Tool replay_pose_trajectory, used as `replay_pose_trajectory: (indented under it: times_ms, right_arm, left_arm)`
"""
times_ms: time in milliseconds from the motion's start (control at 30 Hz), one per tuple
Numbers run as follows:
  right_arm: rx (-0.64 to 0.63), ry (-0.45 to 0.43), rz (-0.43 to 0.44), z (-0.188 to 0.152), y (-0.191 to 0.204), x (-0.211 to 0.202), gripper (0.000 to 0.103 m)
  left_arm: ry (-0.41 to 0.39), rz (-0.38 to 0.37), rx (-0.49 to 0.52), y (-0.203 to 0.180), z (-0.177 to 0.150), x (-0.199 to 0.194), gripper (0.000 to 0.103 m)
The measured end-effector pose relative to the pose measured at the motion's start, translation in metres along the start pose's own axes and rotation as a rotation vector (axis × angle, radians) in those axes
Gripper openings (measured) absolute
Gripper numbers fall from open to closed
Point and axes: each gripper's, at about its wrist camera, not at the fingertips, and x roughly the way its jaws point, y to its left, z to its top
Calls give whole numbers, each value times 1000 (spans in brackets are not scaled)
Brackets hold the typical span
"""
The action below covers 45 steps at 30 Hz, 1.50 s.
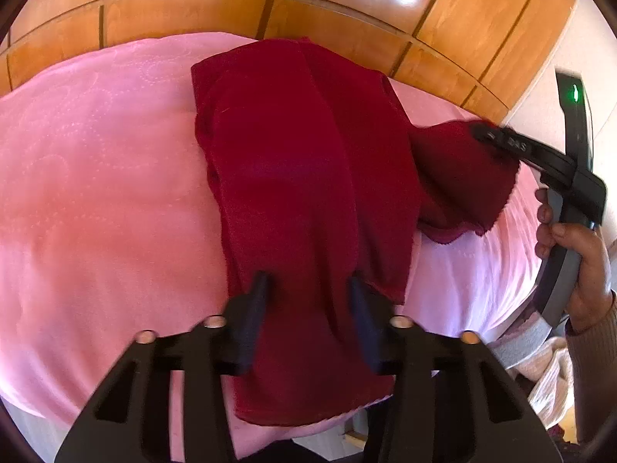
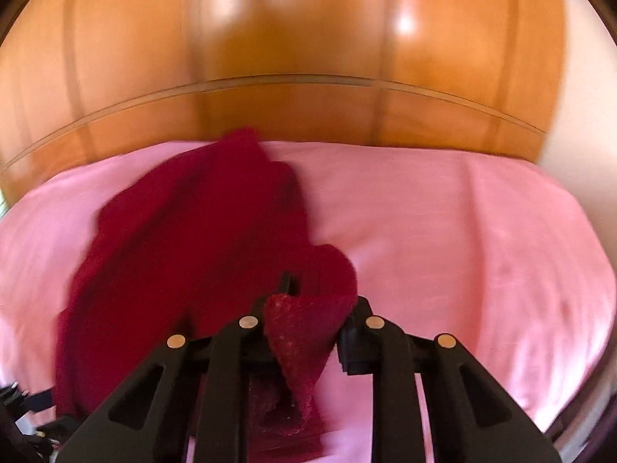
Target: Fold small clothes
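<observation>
**Dark red garment gripped at two points on pink bed**

The left gripper [image 1: 308,281] is seen low in the centre of the left wrist view, its two dark fingers [image 1: 256,301] set partly apart with a band of the dark red garment [image 1: 293,162] lying between them; whether the pads are actually pressed on the cloth cannot be told. The right gripper [image 1: 482,133] is shown at the right edge of the same view, nearly closed on a side flap of the garment, which is lifted off the bed. In the right wrist view the same flap is seen pinched between the narrow fingertips of that gripper [image 2: 291,283], a pointed, fuzzy corner of cloth hanging down over its black frame at lower centre. The gripper's grey handle is held by a hand [image 1: 574,254] in a ribbed sleeve at the right of the frame.

The garment is spread lengthwise from upper centre to lower centre of the left wrist view, on a pink bedspread [image 1: 96,173] with a faint stitched pattern. The fabric appears soft and napped, with a scalloped edge along the lifted flap. A glossy wooden panelled wall [image 1: 270,0] fills the top of both views, behind the bed. Pale knitted cloth [image 1: 547,378] is glimpsed at lower right, beyond the bed's edge. The right wrist view is blurred
</observation>
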Motion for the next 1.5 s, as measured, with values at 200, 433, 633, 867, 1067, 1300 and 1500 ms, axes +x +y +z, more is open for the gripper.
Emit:
replay_pose_trajectory:
  times_ms: [200,433,633,867,1067,1300,1500]
  right_arm:
    - [128,-9,-53,3,-45,6,80]
    - [117,-74,197,-9,-36,-44,84]
    - [116,141,631,-28,21,-27,65]
    - [152,306,679,-39,60,15,62]
    - [53,302,672,-37,95,22,24]
    - [-126,39,493,-2,82,-35,7]
    - [-115,-122,214,48,7,-45,7]
  left_arm:
    - [-1,-37,-72,18,-1,-1,31]
    - [-45,-67,-218,50,-7,-3,31]
    - [-57,-63,-255,51,-10,-1,48]
    - [-34,-111,-282,52,-10,0,58]
    - [-23,-126,-266,51,-11,-6,29]
    - [-163,-161,-216,60,8,-47,10]
    - [-352,-53,-308,119,57,-90,0]
